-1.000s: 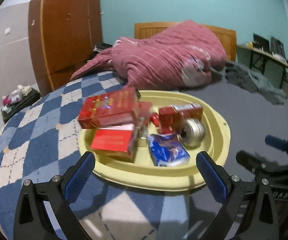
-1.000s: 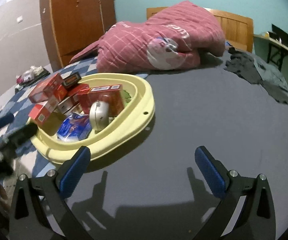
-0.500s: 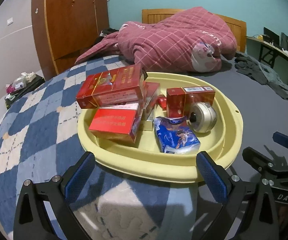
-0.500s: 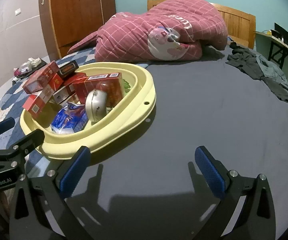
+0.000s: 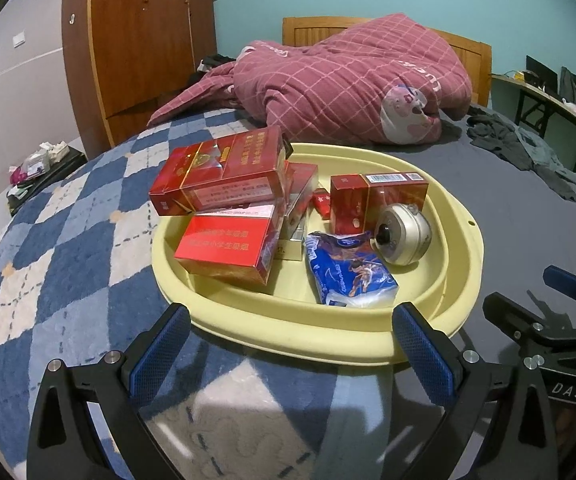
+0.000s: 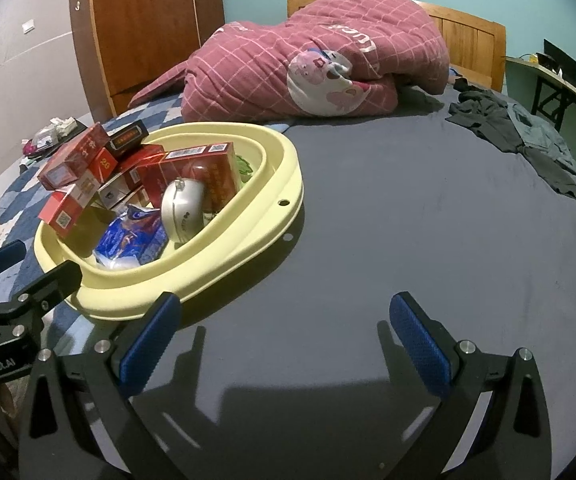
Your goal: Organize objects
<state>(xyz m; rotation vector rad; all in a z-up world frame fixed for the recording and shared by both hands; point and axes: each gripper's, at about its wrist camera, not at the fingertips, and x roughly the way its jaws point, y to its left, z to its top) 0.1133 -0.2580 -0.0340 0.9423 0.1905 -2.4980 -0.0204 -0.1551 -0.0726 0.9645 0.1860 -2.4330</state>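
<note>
Two pairs of tongs hover low over a bed, each with its blue-padded fingers spread wide apart and nothing between them. Left tongs point at the near rim of a pale yellow oval basin, which rests on the bed where a blue-and-white checked blanket meets a dark grey sheet. Right tongs hang over the bare grey sheet just beside the basin's right side, and appear at the right edge of the left wrist view; the left tongs likewise show at the left edge of the right wrist view. Inside the basin lie several red cartons: a large red carton sits tilted on top of a second red carton, with further boxes partly hidden beneath and behind them. A smaller red box with a barcode stands toward the right side, touching a round silver object that leans against it. A blue printed packet lies at the front of the basin, just beside the silver object. A black box with orange lettering rests at the far left of the pile. Behind the basin a pink checked quilt is heaped before a wooden headboard; dark clothes lie on the sheet to the right, and a brown wardrobe stands at the left.
</note>
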